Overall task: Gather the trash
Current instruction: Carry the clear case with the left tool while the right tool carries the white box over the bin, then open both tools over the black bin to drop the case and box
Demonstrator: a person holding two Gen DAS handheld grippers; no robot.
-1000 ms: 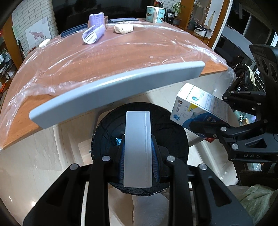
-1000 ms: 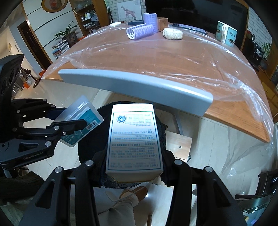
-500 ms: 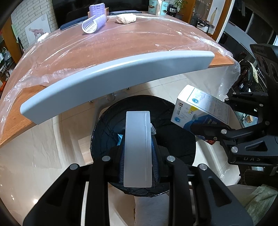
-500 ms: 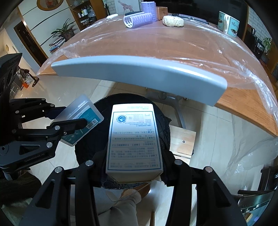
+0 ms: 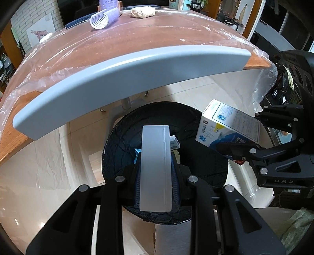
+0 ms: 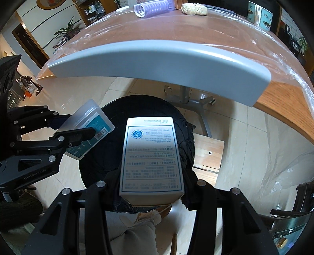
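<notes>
A black-lined trash bin stands on the floor below the table edge; it also shows in the right wrist view. My left gripper is shut on a flat translucent plastic case and holds it over the bin; the case also shows in the right wrist view. My right gripper is shut on a white printed carton and holds it over the bin; the carton also shows in the left wrist view. Some small trash lies inside the bin.
A grey curved bar runs along the near edge of the wooden table, which is covered in clear plastic sheet. On the far side lie a purple roller and a beige lump. A wooden stool stands beside the bin.
Both grippers have moved lower and nearer the bin with their items still held. The table and grey bar have shifted up and grown larger in both views.
</notes>
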